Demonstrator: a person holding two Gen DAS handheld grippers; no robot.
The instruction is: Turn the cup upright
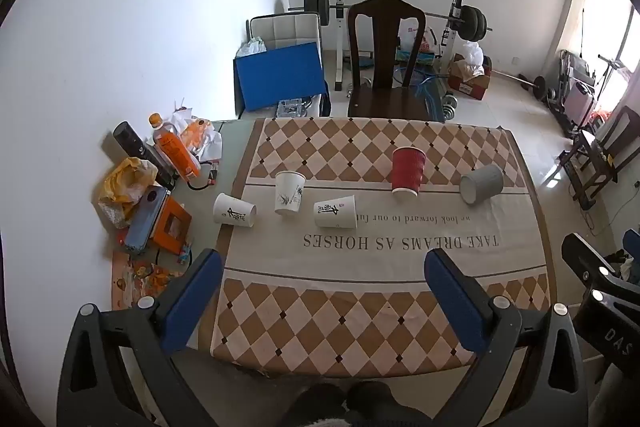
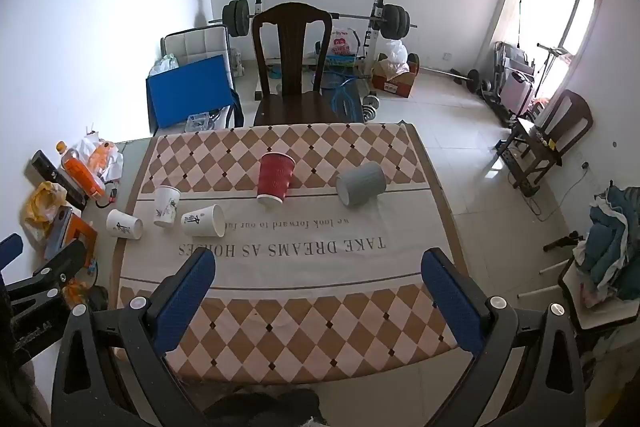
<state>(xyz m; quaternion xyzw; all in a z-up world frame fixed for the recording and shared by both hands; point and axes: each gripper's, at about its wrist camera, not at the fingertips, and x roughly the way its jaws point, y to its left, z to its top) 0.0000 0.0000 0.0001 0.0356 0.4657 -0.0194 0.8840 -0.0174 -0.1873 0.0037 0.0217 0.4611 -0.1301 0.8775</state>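
On the tablecloth [image 1: 400, 255], the grey cup [image 1: 481, 183] lies sideways; both tongs [image 1: 324, 267] [image 2: 318, 267] gape wide, holding nothing.

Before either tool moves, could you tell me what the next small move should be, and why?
Probably ease the open right tool forward toward the grey cup: it lies on its side on the tablecloth, nearest that tool, and nothing is held yet.

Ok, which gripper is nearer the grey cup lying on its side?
Right. The right gripper faces the table's right half where the grey cup lies; the left gripper sits further left, nearer the white cups.
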